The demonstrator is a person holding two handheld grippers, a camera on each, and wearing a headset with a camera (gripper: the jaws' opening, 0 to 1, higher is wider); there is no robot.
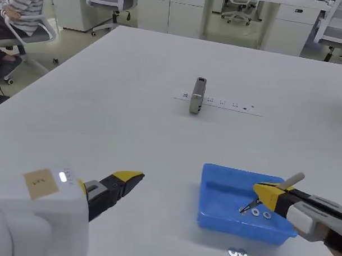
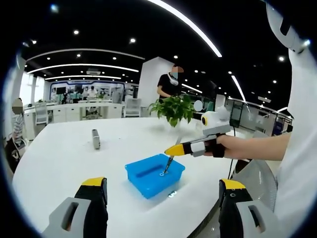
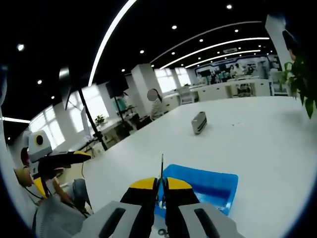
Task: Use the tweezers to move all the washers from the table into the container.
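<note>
Fingers (image 3: 143, 186) of the right gripper (image 1: 262, 191) are clamped tight on the tweezers (image 1: 249, 207), whose tips are down inside the blue container (image 1: 225, 175), right beside two washers (image 1: 261, 214) lying on its floor. Two more washers (image 1: 237, 253) sit on the table (image 1: 132, 121), just in front of the container. The left gripper (image 1: 136, 177) hangs well apart, jaws spread wide, holding nothing.

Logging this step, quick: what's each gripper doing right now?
Left gripper: open, holding nothing.
Right gripper: shut on the thin silver metal tweezers.
</note>
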